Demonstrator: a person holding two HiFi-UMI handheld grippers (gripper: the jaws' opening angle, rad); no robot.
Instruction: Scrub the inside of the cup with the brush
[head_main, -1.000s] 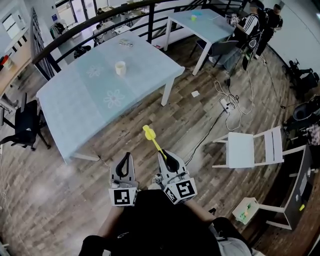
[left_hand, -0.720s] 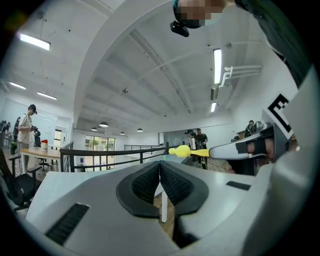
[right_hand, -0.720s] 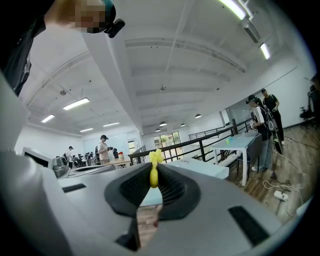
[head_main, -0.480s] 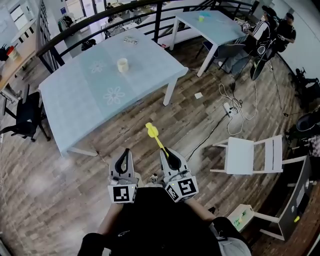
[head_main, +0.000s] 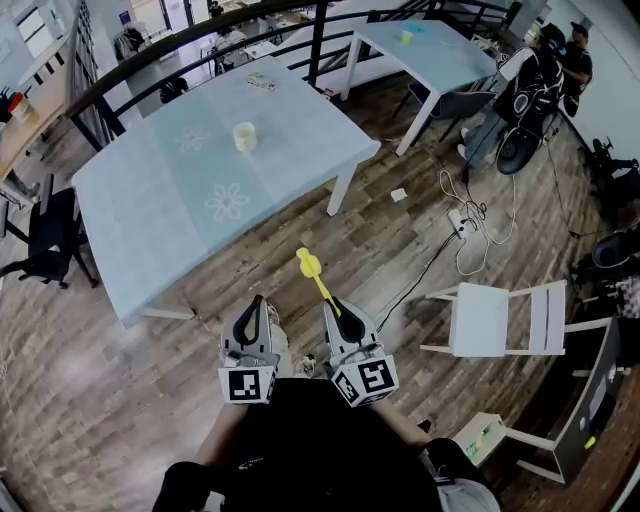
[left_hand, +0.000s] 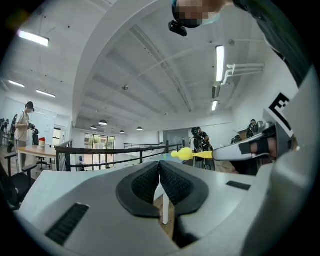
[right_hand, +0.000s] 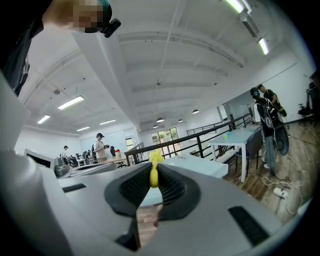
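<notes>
One brush (head_main: 312, 272) is pinched in the right tool (head_main: 340, 316), long axis pointed at 11 o'clock; the left tool (head_main: 254, 310) is pressed together; one cup (head_main: 243, 135) is set on the surface (head_main: 150, 200).

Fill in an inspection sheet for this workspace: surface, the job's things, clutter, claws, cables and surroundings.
Surface: pale blue table with flower prints, ahead of the person and apart from both claws.
Job's things: cream cup upright on the table; yellow brush held out toward the table.
Clutter: small flat item near the table's far edge; white scrap on the wooden floor.
Grippers: left claw shut, empty; right claw shut on the brush handle.
Cables: power strip and loose cables on the floor at right.
Surroundings: white chair, black office chair, dark railing, second table, people beside it.
</notes>
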